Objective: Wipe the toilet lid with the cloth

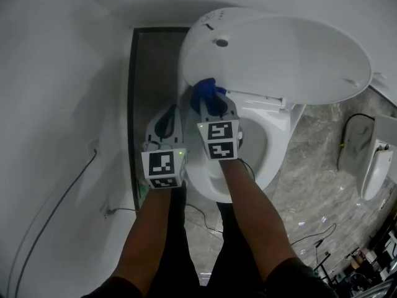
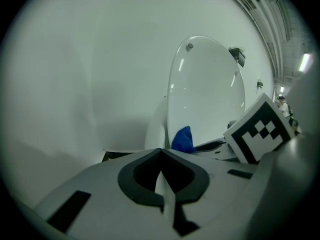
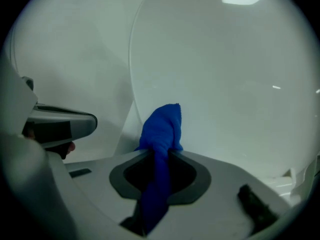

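The white toilet lid (image 1: 279,54) stands raised above the bowl (image 1: 273,135); it fills the right gripper view (image 3: 225,84) and shows upright in the left gripper view (image 2: 205,94). My right gripper (image 1: 209,99) is shut on a blue cloth (image 1: 206,93), which bunches out past the jaws (image 3: 161,129) close to the lid's lower left part. Whether the cloth touches the lid I cannot tell. My left gripper (image 1: 166,118) is shut with nothing in it, left of the right one, beside the bowl. The cloth (image 2: 183,140) shows beyond its closed jaws.
A white wall (image 1: 56,104) runs along the left. A dark floor strip (image 1: 149,61) lies between wall and toilet. A cable (image 1: 56,197) hangs on the wall. Marbled floor (image 1: 310,191) with cables spreads to the right, where another white fixture (image 1: 375,166) stands.
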`<state>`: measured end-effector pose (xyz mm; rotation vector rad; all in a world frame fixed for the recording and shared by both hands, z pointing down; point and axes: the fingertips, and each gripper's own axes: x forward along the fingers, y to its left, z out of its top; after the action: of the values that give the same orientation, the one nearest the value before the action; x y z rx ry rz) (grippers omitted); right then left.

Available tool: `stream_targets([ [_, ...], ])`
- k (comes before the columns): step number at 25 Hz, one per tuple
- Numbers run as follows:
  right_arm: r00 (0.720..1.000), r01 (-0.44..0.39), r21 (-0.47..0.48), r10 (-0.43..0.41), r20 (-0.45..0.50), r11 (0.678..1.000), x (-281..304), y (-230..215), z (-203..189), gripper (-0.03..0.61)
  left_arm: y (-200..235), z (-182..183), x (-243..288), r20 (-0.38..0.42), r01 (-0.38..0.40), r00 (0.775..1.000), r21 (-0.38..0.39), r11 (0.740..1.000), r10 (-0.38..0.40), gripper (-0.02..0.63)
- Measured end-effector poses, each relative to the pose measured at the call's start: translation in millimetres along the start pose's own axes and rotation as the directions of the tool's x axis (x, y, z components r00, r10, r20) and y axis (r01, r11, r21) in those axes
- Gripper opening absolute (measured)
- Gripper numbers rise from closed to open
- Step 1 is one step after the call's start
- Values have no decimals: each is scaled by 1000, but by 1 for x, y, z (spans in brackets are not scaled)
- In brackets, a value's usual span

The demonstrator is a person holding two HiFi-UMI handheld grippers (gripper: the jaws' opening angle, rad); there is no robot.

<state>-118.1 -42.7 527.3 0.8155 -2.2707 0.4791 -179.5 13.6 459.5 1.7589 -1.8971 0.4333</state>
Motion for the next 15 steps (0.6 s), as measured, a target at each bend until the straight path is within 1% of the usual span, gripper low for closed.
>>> stream_targets([
  [2, 999, 46, -13, -46, -7, 999, -1, -10, 0, 67, -2, 0, 3, -3, 6, 1000, 4, 1000, -6, 8],
  [6, 992, 129, 49, -128, -21, 991, -13, -46, -7, 67, -19, 0, 10, -14, 38, 999, 15, 999, -38, 8],
  [11, 980, 196, 53, -195, -30, 979, -34, -93, -20, 67, -53, 2, 22, -21, 91, 996, 35, 995, -90, 8],
  [15, 966, 256, 100, -252, -49, 962, -56, -133, -38, 67, -87, 4, 29, -30, 137, 990, 55, 989, -136, 8],
])
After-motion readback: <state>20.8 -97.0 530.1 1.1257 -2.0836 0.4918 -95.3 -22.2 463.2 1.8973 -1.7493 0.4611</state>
